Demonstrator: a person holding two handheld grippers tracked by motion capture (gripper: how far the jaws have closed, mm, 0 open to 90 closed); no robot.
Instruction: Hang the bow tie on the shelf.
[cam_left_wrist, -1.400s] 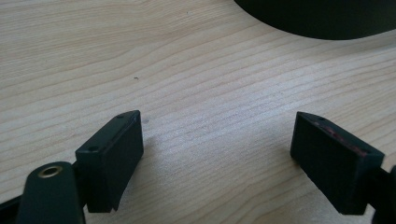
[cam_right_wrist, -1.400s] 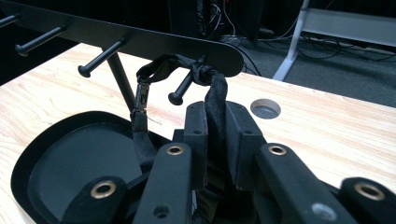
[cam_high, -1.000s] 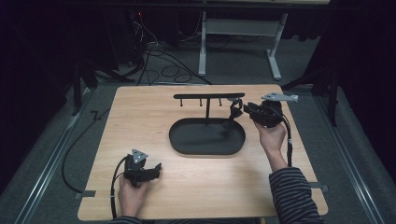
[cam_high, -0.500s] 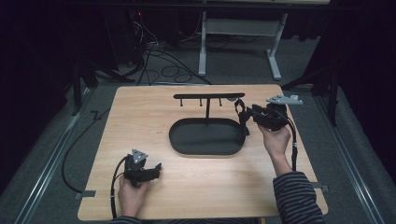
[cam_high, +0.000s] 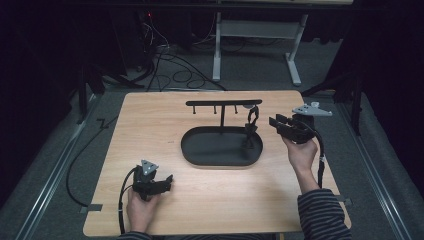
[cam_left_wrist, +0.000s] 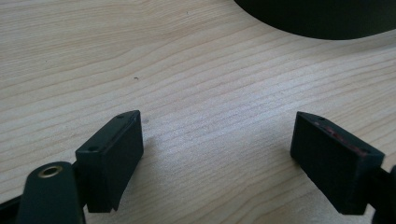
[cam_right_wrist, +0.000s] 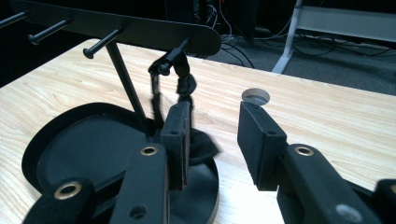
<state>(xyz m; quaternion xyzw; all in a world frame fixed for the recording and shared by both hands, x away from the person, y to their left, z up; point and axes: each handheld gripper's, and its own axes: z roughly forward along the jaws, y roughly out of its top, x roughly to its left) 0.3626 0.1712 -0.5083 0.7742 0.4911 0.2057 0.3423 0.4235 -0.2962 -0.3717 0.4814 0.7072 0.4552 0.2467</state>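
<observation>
Now my right claw (cam_high: 274, 123) has just been opening, nothing between its jaws.
Strap (cam_high: 251, 126) hangs on rack (cam_high: 223, 103), centre frame; left claw (cam_high: 169, 181) wide.

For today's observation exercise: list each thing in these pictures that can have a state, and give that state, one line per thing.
Strap: hung on the rack's end peg, lower end in the tray.
Rack: upright, other pegs bare.
Tray: flat on the table.
Right gripper: open, jaws just been opening, nothing between them, beside the strap.
Left gripper: open, nothing between its jaws, low over the table.
</observation>
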